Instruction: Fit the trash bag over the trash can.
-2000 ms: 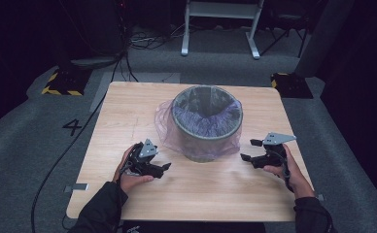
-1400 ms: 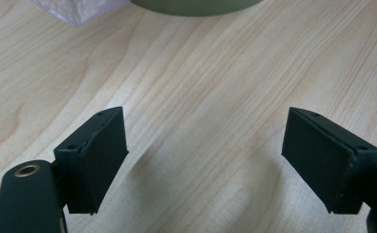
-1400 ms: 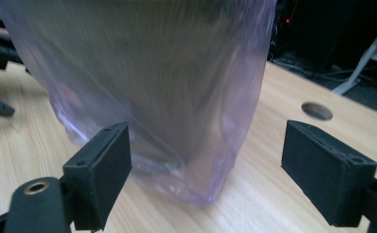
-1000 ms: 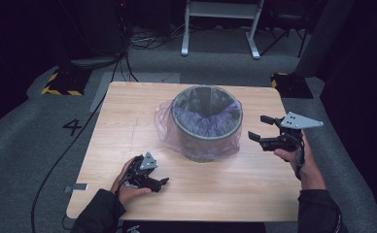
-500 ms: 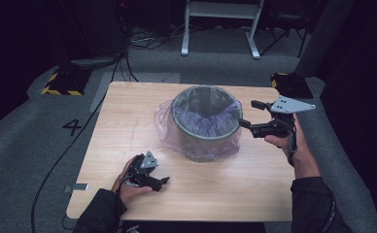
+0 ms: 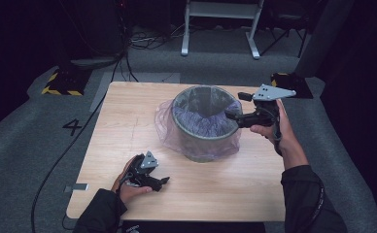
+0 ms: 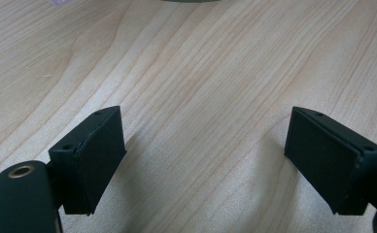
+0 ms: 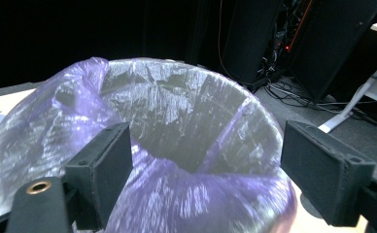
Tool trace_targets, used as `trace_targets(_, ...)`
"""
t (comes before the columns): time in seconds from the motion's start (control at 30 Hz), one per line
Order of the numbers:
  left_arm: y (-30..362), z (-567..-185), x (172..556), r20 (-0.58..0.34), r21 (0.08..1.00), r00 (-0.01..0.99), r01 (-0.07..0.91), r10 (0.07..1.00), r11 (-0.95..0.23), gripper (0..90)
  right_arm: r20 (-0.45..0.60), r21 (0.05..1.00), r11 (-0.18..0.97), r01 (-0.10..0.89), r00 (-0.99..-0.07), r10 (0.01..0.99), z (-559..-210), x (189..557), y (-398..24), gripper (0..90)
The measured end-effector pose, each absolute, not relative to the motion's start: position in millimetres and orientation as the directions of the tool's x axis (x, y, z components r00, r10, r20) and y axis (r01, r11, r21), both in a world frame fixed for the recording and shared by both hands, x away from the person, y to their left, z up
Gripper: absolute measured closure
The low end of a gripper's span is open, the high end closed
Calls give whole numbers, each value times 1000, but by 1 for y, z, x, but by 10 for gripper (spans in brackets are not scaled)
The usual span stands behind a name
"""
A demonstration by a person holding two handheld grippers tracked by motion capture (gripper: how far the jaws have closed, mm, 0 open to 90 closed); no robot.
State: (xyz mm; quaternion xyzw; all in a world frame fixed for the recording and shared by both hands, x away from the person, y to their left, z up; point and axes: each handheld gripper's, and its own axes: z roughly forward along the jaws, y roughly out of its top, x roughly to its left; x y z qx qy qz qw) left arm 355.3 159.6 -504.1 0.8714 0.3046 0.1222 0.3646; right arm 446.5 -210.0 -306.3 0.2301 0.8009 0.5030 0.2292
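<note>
A grey waste bin (image 6: 203,124) lined with a thin purple plastic bag (image 6: 169,128) stands in the middle of the wooden table (image 6: 254,184). My right gripper (image 6: 235,106) is raised at the bin's right rim, open, its jaws pointing left over the edge. In the right gripper view the bag's rim (image 8: 186,189) lies between and just beyond the wide-apart jaws, which hold nothing. My left gripper (image 6: 163,180) rests low on the table in front of the bin, open. Its own view has bare wood (image 7: 201,97) between the jaws.
The bag hangs loosely over the bin's outer wall down to the table. Beyond the table is grey carpet with cables (image 6: 143,41), a white metal stand (image 6: 220,24) and black cases with yellow-striped edges (image 6: 62,82).
My right gripper rose from the table's right side and moved left and forward to the bin's rim. My left gripper drew back toward the near edge, then stayed still.
</note>
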Motion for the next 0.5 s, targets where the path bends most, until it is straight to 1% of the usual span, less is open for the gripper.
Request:
trace_targets(0.33,160,-504,355,-9,710,785,442,620,-548,141,-131,911,386,145,-786,604,-304,457,-196,188)
trace_targets(0.5,160,-504,356,-9,711,786,440,618,-549,141,-137,904,403,142,-796,589,-305,460,-188,191)
